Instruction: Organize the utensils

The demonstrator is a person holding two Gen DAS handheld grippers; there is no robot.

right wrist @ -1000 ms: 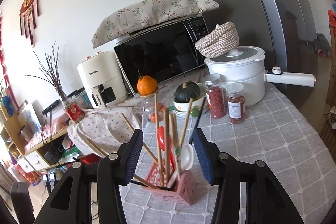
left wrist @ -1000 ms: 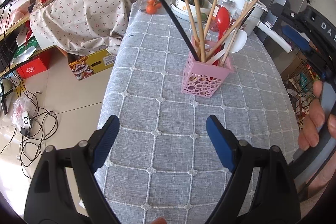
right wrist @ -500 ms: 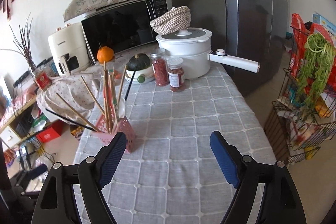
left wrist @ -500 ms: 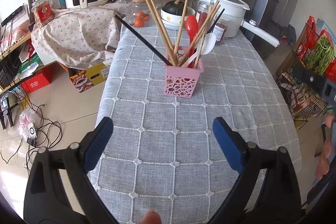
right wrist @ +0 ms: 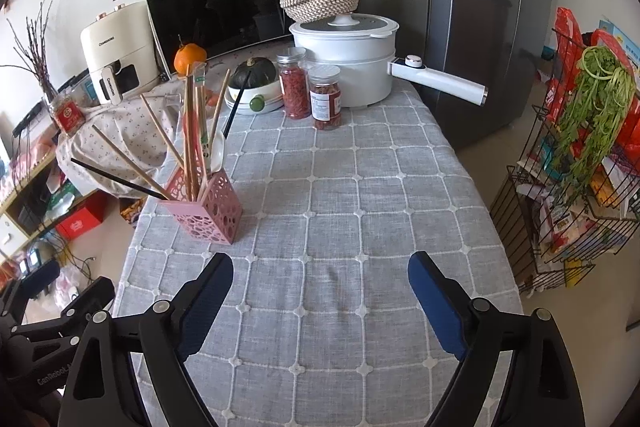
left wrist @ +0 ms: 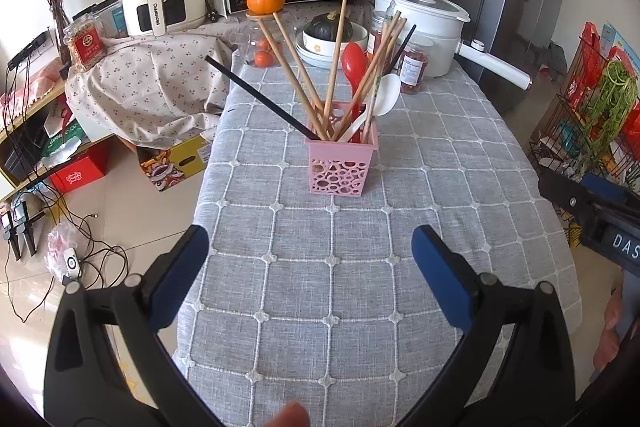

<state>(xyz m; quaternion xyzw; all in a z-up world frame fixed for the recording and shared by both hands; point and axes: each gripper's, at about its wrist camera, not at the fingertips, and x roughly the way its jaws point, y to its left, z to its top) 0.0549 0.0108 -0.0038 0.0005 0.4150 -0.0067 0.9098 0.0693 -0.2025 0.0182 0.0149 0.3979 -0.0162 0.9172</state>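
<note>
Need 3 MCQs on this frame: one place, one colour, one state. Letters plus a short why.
1. Where does the pink holder stand?
A. on the grey tablecloth
B. on the floor
C. inside the microwave

2. What colour is the spoon beside the white spoon?
A. green
B. red
C. blue

3. How are the left tongs and right tongs?
A. both open and empty
B. left shut on a chopstick
C. right shut on the holder

Answers: 1 A, its base sits on the checked cloth. 2 B, a red bowl sticks up among the chopsticks. 3 A, only cloth shows between each pair of pads.
</note>
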